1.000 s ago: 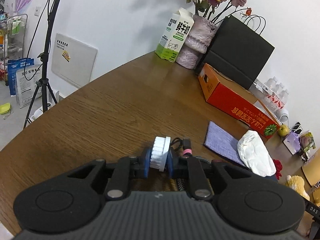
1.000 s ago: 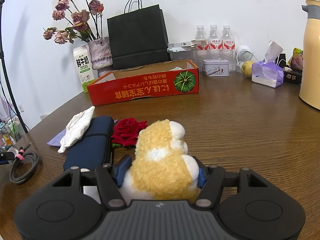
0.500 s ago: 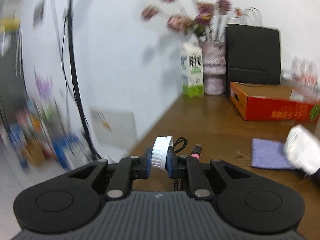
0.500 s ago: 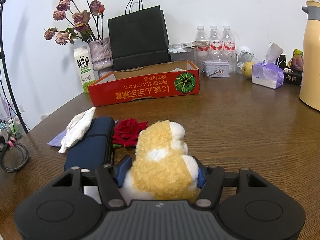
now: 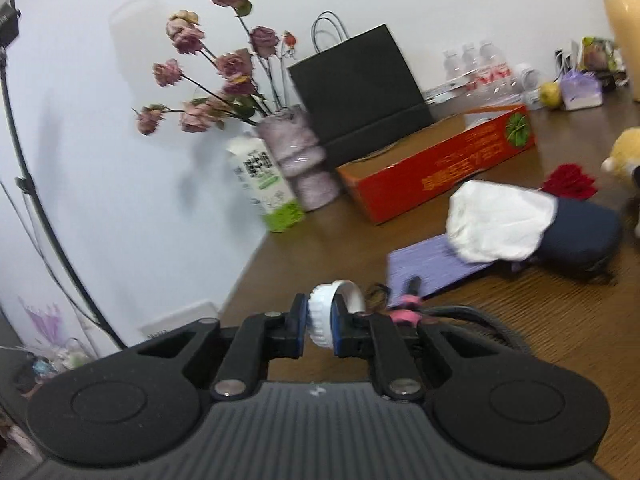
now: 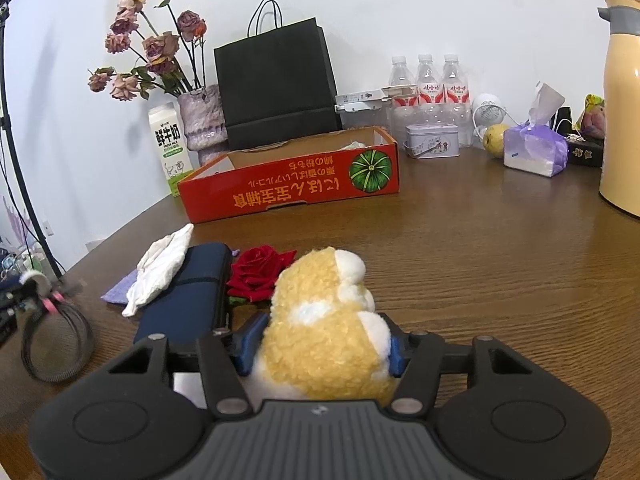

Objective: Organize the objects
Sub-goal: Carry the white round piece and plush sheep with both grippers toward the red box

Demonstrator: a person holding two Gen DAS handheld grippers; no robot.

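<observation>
since a second ago the left gripper (image 5: 320, 322) has swung round with its wrist rolled, so its view now takes in the red box (image 5: 440, 172) and the black paper bag (image 5: 360, 84) instead of bare desk (image 5: 560, 320) and wall; the black cable coil (image 6: 56, 344) trailing from the white ribbed plug (image 5: 322, 320) has travelled with it. its fingers are pinching that plug, pressed nearly together on it. the right gripper (image 6: 320, 350) has not shifted, though its fingers have just been closing in on the yellow plush toy (image 6: 328, 320), which sits between them on the desk and looks squeezed at both sides. both things seem meant for the open red box at the back of the desk. to do this step well, i judge the left hand should lift the plug high enough that the dangling coil clears the purple cloth (image 5: 432, 264), the white crumpled tissue (image 5: 500, 224) and the dark blue case (image 5: 580, 236), then lower the coil in first so it does not snag the box rim. the plush is soft, so a firm squeeze low on its body should keep it from slipping. readable writing: the milk carton (image 6: 170, 144) says "fresh milk" under large chinese characters; the red box bears upside-down yellow chinese lettering beside a green pumpkin picture; the water bottles (image 6: 428, 80) carry red labels too small to read.
</observation>
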